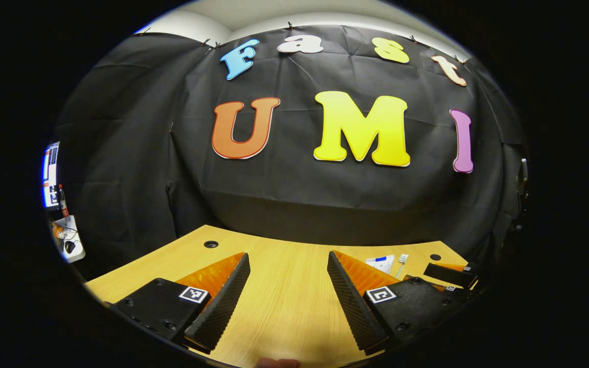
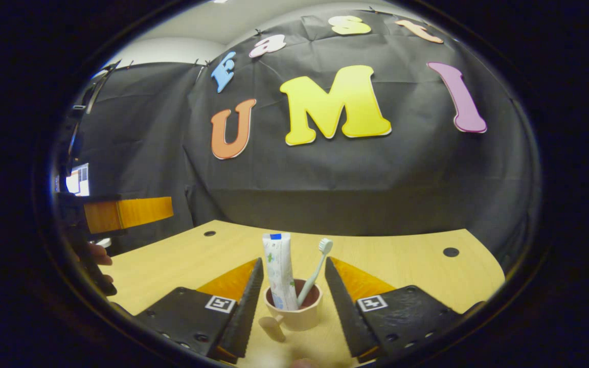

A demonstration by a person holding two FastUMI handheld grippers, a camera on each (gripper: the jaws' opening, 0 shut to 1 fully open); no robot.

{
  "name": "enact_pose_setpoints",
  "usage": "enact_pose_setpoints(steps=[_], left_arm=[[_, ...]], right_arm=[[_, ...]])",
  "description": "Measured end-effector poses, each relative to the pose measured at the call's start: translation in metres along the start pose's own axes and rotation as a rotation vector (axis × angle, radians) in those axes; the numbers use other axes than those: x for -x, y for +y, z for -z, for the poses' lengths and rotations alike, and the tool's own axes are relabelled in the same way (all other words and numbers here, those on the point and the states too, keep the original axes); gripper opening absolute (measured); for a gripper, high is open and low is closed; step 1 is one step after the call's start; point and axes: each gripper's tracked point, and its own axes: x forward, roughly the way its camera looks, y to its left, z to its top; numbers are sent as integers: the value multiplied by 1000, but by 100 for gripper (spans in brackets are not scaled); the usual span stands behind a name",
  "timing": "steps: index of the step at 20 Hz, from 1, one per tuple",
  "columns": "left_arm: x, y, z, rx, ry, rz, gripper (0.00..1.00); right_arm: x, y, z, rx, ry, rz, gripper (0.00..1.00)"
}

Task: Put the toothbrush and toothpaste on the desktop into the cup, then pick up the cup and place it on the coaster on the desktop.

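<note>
Toothpaste [image 2: 279,271] and toothbrush [image 2: 316,270] already standing upright in the cup [image 2: 294,313] on the counter [image 2: 407,266]; right gripper [image 2: 293,286] straddling the cup, spread wide, fingers near both sides but not pressing. Left gripper [image 1: 288,286] hanging wide and holding nothing, off to the cup's left. Coaster not made out; cannot tell whether cup is resting on it, so either closing for the lift or letting go after placing.

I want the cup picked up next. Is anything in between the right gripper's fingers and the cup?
No. The cup, holding the toothpaste and toothbrush, sits between the open right gripper, with only bare desk either side of it.
</note>
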Motion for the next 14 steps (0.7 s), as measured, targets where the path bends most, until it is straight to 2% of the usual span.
enact_pose_setpoints(steps=[1,2,3,4,5,9,14], left_arm=[[2,-3,-2,-2,-2,5,96],[2,-5,-4,-4,-4,9,96],[4,-9,-6,-3,-5,16,96],[6,-12,-8,-1,-5,22,96],[8,-15,-9,-1,-7,28,96],[9,-30,-8,3,16,57,96],[10,-68,0,25,131,125,96]], right_arm=[[6,-7,-3,-9,-4,21,82],[13,-12,-8,-17,-8,40,80],[21,-18,-11,-13,-11,60,86],[29,-26,-14,-5,-10,81,84],[38,-34,-16,-1,-6,99,87],[83,-77,-29,-5,8,193,88],[145,-128,-34,9,70,291,92]])
